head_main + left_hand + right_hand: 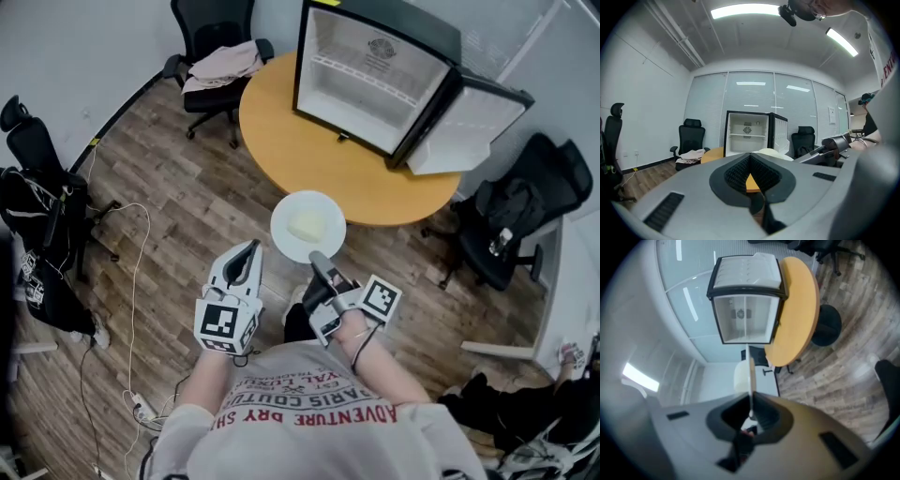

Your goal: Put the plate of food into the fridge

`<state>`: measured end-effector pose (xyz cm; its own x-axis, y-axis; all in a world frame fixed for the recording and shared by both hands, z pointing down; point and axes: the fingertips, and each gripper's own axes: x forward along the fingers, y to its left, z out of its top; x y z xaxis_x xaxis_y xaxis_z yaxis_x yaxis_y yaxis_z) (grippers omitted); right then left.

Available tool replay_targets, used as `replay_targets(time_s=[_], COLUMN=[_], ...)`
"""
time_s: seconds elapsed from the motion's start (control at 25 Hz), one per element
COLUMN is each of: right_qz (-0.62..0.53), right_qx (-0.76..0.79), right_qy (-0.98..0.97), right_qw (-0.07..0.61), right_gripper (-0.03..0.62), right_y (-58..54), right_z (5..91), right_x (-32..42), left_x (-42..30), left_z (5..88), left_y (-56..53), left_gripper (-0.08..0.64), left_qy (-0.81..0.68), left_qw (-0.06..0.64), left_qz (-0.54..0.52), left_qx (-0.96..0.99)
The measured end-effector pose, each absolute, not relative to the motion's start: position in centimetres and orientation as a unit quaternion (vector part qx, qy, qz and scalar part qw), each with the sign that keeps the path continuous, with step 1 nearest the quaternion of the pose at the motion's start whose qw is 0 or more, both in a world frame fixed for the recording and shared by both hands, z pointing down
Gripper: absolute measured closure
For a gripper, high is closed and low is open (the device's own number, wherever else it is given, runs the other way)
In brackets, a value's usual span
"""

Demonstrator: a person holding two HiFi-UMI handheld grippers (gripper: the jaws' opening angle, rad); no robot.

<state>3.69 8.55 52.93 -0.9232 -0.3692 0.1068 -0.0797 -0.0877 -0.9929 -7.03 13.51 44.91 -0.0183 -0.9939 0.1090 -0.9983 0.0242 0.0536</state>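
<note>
plate (pixel 307 225) with a pale lump of food (pixel 307 227) is up in the air, over the near edge of the counter (pixel 281 131), not in the fridge (pixel 370 80) yet. right claw (pixel 318 260) pinches its near rim (rim shows edge-on between the pads in the right gripper view). left claw (pixel 251 247) is pressed together on nothing, just beside the plate. fridge sits on the counter, door (pixel 469 127) swung open.

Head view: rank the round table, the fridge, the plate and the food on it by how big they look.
1. The round table and the fridge: too close to rank; the fridge hides part of the table.
2. plate
3. food
</note>
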Motion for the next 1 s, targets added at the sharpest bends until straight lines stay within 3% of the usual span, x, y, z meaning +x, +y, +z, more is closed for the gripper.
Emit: replay_targets(time_s=[0.32, 1.0], right_qz=[-0.716, -0.696], right_qx=[-0.179, -0.27], right_qy=[0.665, 0.636], right_qw=[0.115, 0.196], right_gripper=[0.554, 0.552], right_y=[-2.7, -16.8], right_z=[52.0, 51.7], right_x=[0.0, 0.2], left_x=[-10.4, -10.9], left_z=[44.1, 43.4], left_y=[1.3, -15.4], left_gripper=[0.534, 0.534], left_qy=[-0.694, -0.602], left_qw=[0.032, 0.028], left_qz=[0.041, 0.04], left_qx=[0.718, 0.797])
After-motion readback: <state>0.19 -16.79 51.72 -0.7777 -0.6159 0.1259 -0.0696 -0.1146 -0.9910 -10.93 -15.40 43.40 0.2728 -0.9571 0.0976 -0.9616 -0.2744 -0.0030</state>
